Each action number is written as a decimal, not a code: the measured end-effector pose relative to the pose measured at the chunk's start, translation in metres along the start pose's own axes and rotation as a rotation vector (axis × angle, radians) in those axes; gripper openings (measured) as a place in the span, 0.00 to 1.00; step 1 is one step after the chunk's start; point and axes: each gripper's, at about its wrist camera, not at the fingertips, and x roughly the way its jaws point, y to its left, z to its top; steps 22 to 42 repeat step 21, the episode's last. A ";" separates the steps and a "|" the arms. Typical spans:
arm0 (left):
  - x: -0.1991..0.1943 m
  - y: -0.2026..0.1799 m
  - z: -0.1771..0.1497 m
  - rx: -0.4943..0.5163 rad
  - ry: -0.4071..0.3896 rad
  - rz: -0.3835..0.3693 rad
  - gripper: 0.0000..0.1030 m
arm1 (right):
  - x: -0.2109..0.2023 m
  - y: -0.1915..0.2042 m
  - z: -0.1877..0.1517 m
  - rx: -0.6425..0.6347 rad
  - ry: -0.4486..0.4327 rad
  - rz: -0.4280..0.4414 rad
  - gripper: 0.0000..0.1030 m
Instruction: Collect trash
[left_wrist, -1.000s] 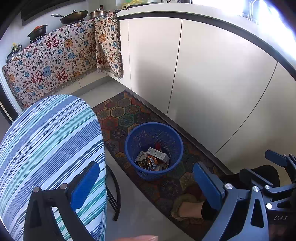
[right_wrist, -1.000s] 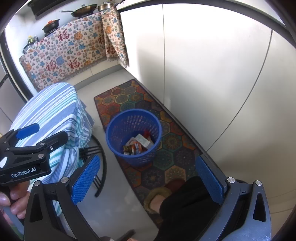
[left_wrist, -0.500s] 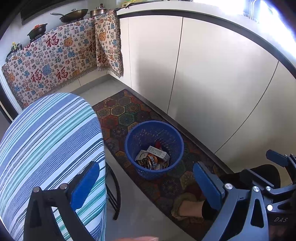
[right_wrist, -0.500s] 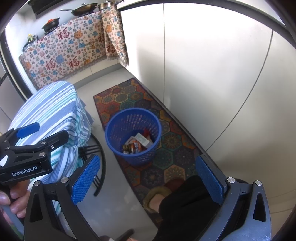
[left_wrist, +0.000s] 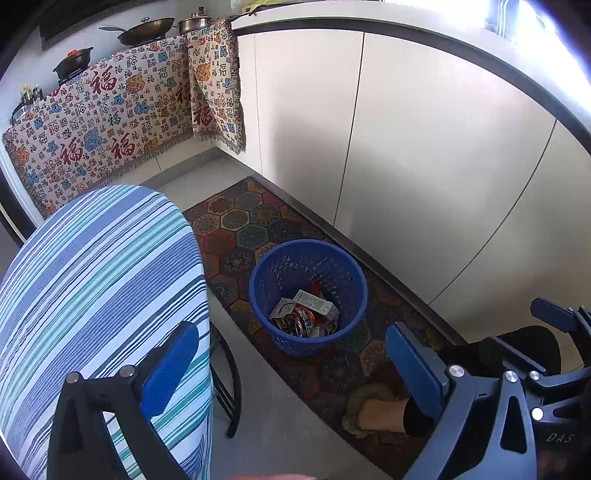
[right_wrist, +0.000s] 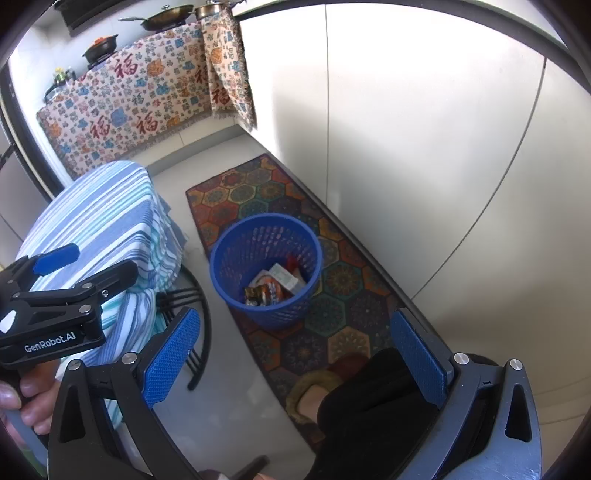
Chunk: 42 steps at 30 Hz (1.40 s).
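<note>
Blue pads line the two fingers of the left gripper (left_wrist: 291, 363), and the fingers are spread wide with nothing between them. The right gripper (right_wrist: 295, 354) is the same, wide apart and holding nothing. In the right wrist view, the left gripper shows off to the left side, and white letters on its black body read "GenRobot.AI". A hand (right_wrist: 22, 402) holds its handle. In the left wrist view, the letters "DAS" show on the right gripper's black body.

Just past the right finger, a foot in a fuzzy slipper (left_wrist: 369, 406) stands on a colourful rug (left_wrist: 258, 218). Past the left finger is a table with a striped cloth (left_wrist: 92, 280).

Between the fingers and farther out, a blue basket (left_wrist: 308, 295) stands on the rug. The trash (left_wrist: 304, 315) lies inside it: a white carton and shiny wrappers.

Far back, a cloth with big red Chinese signs (left_wrist: 110, 129) hangs under some pans (left_wrist: 146, 29).
</note>
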 end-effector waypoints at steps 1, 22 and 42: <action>0.000 0.000 0.000 0.001 -0.001 0.000 1.00 | 0.000 0.000 0.000 0.000 0.000 0.000 1.00; 0.001 -0.004 -0.001 0.015 -0.008 -0.003 1.00 | 0.002 0.000 -0.004 0.013 0.008 -0.005 1.00; 0.001 -0.004 -0.001 0.015 -0.008 -0.003 1.00 | 0.002 0.000 -0.004 0.013 0.008 -0.005 1.00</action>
